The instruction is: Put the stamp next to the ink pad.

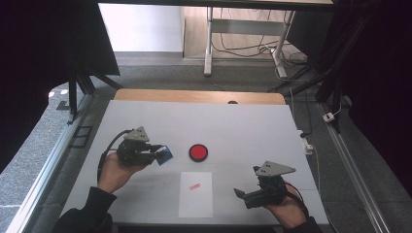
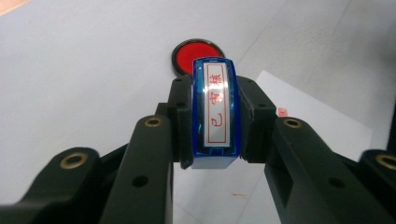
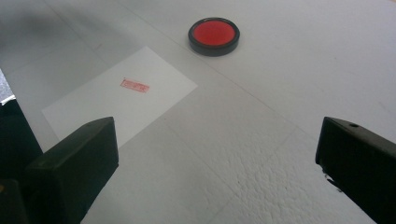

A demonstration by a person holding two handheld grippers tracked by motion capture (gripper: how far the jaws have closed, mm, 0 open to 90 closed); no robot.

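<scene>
Blue stamp sits clamped between the jaws of the left gripper in the high view, held above the grey table just left of the round red ink pad; the person's left hand grasps that gripper from below. A white sheet of paper lies just in front of the ink pad, bearing a small red stamp mark. The right gripper is held by the right hand near the table's near right corner, well apart from the stamp, with its jaws pointing toward the paper. In the left gripper view, the blue stamp is pinched on its two long sides by the black jaws, and its clear top shows a label with red characters inside a red frame; the red ink pad lies beyond it and the paper to the right. In the right gripper view, the two jaws stand wide apart with nothing between them, above the table; the paper with its red stamp mark lies ahead on the left, and the ink pad rests farther off, just beyond the paper's corner.
</scene>
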